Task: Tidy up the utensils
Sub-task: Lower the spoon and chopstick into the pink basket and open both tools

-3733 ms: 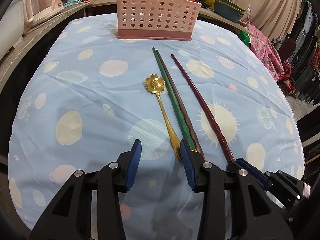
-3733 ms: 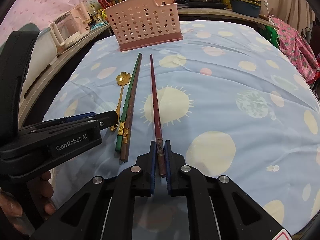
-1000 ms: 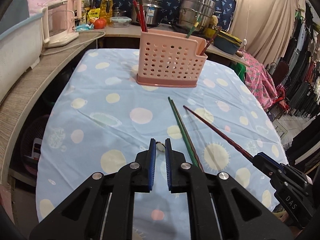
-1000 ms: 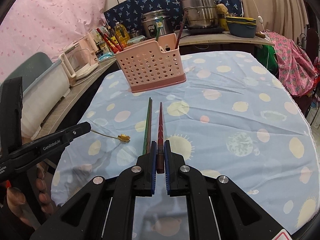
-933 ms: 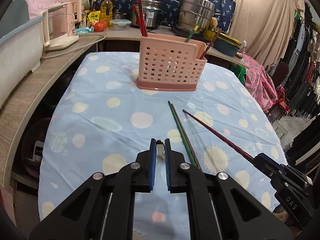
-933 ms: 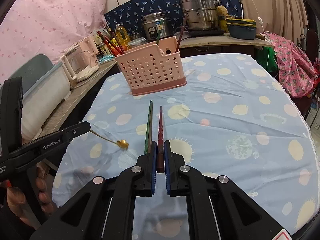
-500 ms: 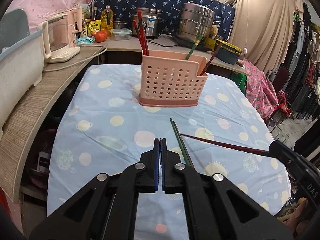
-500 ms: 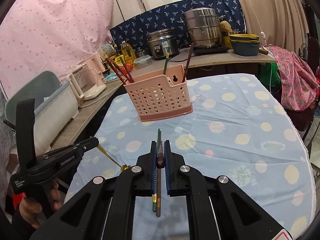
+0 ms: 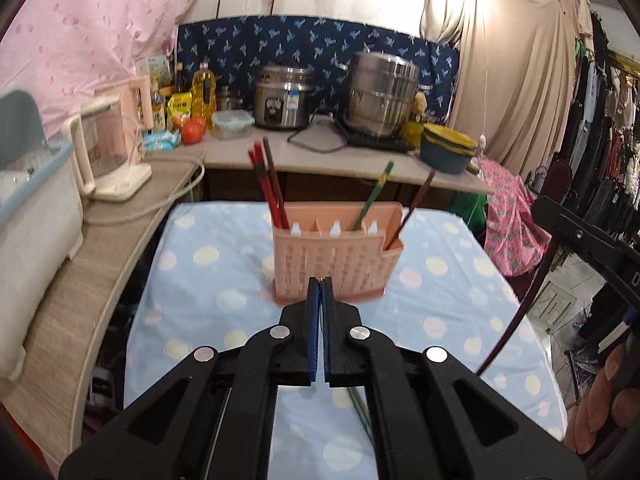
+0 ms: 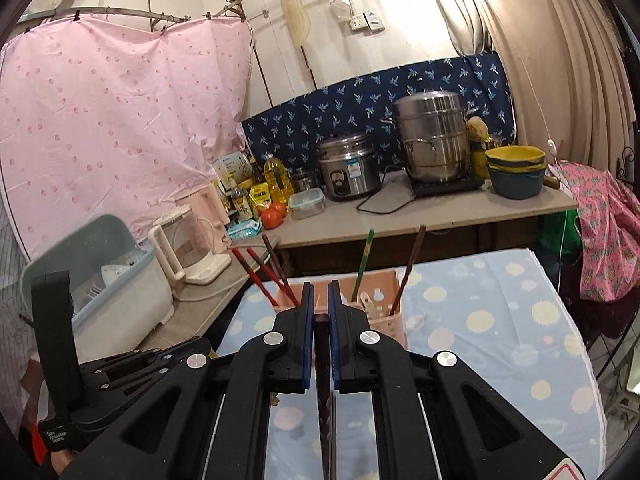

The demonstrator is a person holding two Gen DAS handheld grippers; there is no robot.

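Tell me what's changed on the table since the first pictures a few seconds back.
The left claw, open over the gold spoon then, has shut on it and risen. The right claw has lifted its dark red chopstick toward the pink basket. The green chopstick stays on the tablecloth; the basket hasn't moved.

perforated pink plastic basket (image 9: 338, 256); glossy steel pots (image 9: 382, 94); cotton tablecloth (image 9: 208, 280).

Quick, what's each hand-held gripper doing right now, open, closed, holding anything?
Left hand-held gripper: closed; nothing visible between its pads, so contents cannot be told.
Right hand-held gripper: closed on the dark red chopstick.
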